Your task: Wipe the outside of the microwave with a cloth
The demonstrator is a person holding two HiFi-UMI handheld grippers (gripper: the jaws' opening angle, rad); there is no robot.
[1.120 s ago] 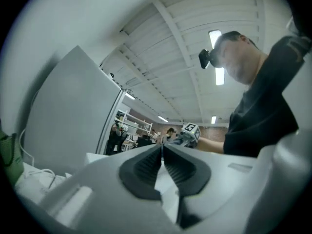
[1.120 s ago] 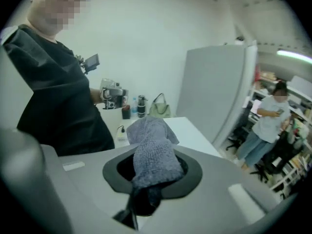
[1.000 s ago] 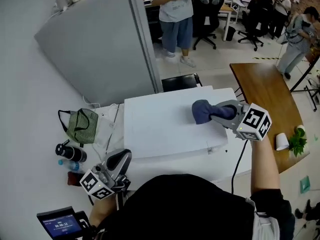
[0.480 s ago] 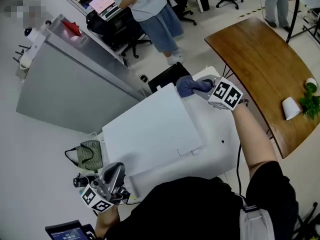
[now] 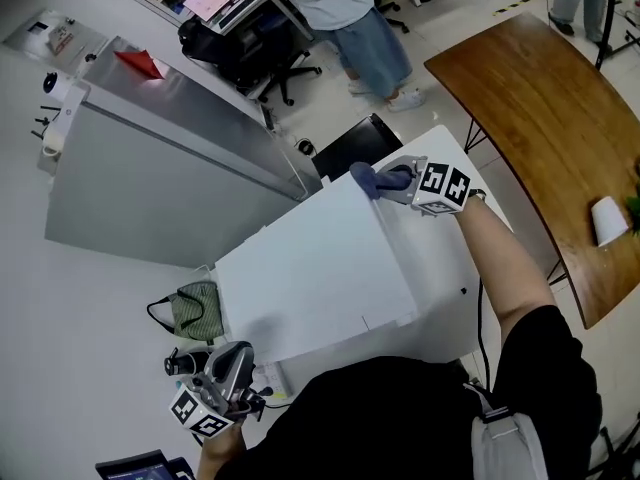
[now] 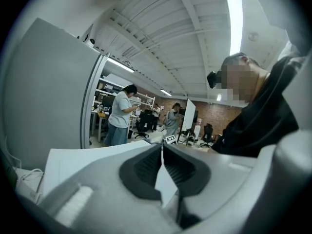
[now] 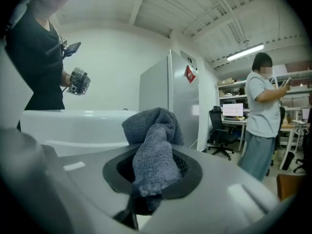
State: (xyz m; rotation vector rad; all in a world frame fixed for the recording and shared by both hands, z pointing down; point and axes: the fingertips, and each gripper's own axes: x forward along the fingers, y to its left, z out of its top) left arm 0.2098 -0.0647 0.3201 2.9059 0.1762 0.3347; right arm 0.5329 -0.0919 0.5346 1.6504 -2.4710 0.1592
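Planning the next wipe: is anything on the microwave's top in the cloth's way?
Nothing visible is. The right gripper holds the cloth at the far corner of the microwave, and nothing shows on its white top.

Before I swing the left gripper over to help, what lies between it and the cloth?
Only the bare microwave top, the head view shows: the left gripper sits off its near corner, the cloth in the right gripper at the far one.
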